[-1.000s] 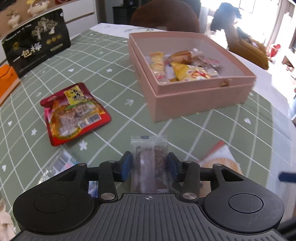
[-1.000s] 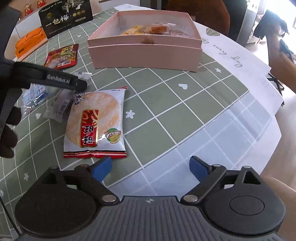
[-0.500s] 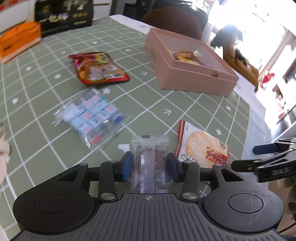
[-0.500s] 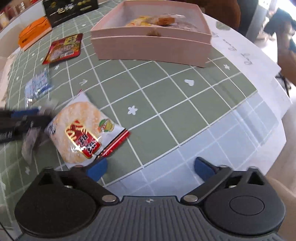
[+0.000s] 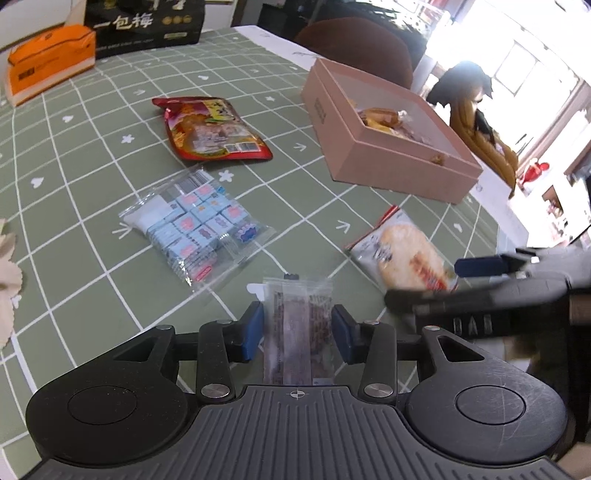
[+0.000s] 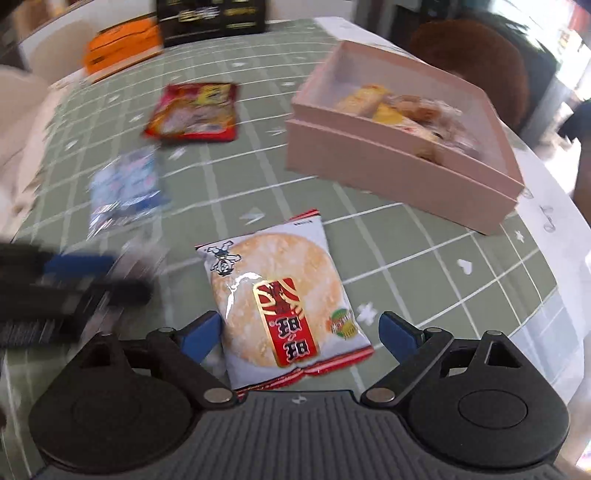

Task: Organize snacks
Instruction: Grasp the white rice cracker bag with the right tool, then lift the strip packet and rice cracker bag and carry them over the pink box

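Observation:
My left gripper (image 5: 297,328) is shut on a clear-wrapped brown snack bar (image 5: 297,332), held above the green checked tablecloth. My right gripper (image 6: 301,332) is open, its fingers on either side of the near end of a rice cracker packet (image 6: 280,299) that lies flat on the cloth; the packet also shows in the left wrist view (image 5: 406,258). The pink box (image 5: 388,147) with several wrapped snacks inside stands at the far right, also in the right wrist view (image 6: 399,162). The right gripper appears blurred at the right of the left wrist view (image 5: 480,280).
A red snack bag (image 5: 212,129) and a clear bag of small blue candies (image 5: 195,229) lie on the cloth (image 5: 74,166). An orange tissue box (image 5: 48,62) and a black bag (image 5: 144,26) stand at the far edge. The table edge runs along the right.
My right gripper has moved forward and left so the rice cracker packet now lies between its open fingers. My left gripper has swung left and back, still holding the snack bar.

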`<state>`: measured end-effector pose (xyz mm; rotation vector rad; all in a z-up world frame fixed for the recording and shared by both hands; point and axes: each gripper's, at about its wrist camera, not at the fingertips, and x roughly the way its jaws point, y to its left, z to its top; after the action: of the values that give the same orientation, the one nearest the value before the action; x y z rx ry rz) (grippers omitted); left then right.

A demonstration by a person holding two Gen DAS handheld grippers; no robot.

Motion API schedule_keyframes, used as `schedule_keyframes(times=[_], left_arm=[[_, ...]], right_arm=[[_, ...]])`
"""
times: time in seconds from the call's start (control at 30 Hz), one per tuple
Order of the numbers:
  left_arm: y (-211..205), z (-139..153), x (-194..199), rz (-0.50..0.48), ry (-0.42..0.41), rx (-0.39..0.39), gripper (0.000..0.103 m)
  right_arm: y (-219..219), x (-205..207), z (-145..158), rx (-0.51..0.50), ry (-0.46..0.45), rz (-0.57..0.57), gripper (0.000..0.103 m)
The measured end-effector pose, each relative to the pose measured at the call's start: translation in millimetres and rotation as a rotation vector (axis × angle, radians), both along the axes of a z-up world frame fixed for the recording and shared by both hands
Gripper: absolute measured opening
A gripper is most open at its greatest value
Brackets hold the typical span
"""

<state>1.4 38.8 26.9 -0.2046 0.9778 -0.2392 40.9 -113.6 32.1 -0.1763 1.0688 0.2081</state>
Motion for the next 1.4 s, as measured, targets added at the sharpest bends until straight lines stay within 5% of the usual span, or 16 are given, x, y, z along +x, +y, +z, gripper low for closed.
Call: schedule_keyframes(times=[0.47, 0.6, 0.67, 0.83, 1.07, 1.23, 1.3, 1.33, 1.4], left_arm=[[-27.9, 2.6, -21.0, -0.124, -0.014, 0.175, 0.048], [-37.0, 1.5, -20.2, -0.172, -0.016, 0.206, 0.059], [-39.9, 0.8, -19.3, -0.187, -0.017, 0.203, 0.068], [-47.9, -2.8, -18.1, -0.215, -0.020, 0.192, 0.086], [-50.7, -5.1, -22.6, -0.195, -0.047, 0.197, 0.086], [-63.0, -7.3, -28.7, -0.202, -0.077, 0.280, 0.083], [-63.4, -5.5, -30.1, -0.180, -0.088, 0.280, 0.068], [-63.3, -3.6, -31.4, -0.168, -0.101, 0.275, 0.043], [-63.4, -3.1, -31.8, -0.145, -0.095, 0.268, 0.044]], right_arm=[[-18.5, 30.1, -10.8, 0.051, -0.004, -0.044, 0.100], [-17.9, 31.9, -6.1, 0.051, 0.017, -0.036, 0.093], [-17.9, 28.5, -1.9, 0.049, 0.019, -0.017, 0.077], [-30.9, 18.3, -1.6, 0.057, 0.048, -0.043, 0.077], [-61.3, 11.7, -1.4, 0.065, 0.057, -0.130, 0.077], [-77.9, 6.0, -1.7, 0.077, 0.052, -0.154, 0.077], [-83.8, 3.6, -1.7, 0.088, 0.051, -0.160, 0.077], [-87.0, 2.0, -0.9, 0.095, 0.049, -0.164, 0.077], [-92.5, -0.9, 3.0, 0.102, 0.036, -0.163, 0.077]])
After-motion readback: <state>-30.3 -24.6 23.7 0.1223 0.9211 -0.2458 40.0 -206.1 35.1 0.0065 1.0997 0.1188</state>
